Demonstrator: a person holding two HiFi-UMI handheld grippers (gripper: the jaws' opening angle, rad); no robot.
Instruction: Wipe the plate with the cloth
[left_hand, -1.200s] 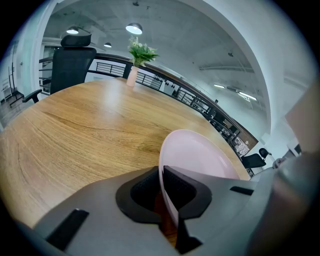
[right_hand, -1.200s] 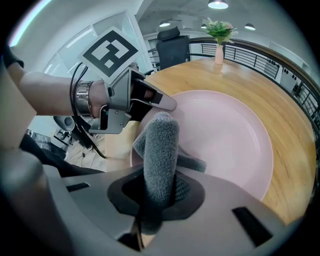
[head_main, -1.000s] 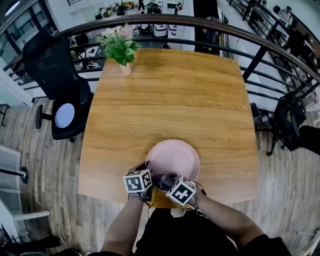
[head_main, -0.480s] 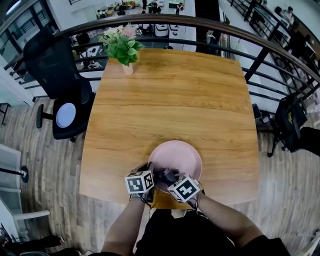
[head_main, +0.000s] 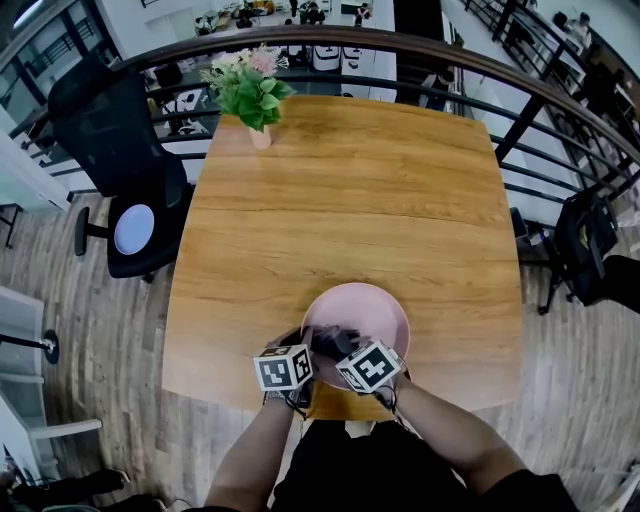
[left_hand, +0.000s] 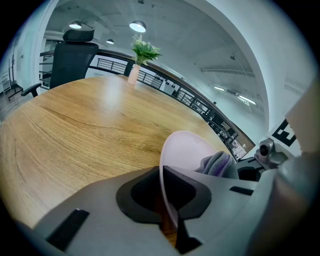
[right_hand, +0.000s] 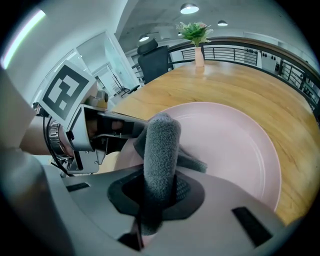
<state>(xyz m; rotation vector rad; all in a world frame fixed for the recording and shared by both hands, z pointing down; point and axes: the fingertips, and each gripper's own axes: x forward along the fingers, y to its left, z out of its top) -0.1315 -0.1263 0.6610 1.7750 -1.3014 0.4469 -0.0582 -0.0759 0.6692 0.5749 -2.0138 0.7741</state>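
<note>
Bright, even ceiling light; strong fisheye bending at edges, near claws soft.

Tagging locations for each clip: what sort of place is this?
Probably an open-plan office mezzanine: a wooden table stands against a curved black railing, with a black office chair beside it.

The left forearm (head_main: 250, 450) and right forearm (head_main: 450, 435) are brought in from 6 o'clock in the head view. The left claw (left_hand: 167, 200), aimed toward 1 o'clock, is clamped on the plate (left_hand: 187, 150) rim. The right claw (right_hand: 157, 195), aimed toward 11 o'clock, is closed around the cloth (right_hand: 161, 145).
</note>
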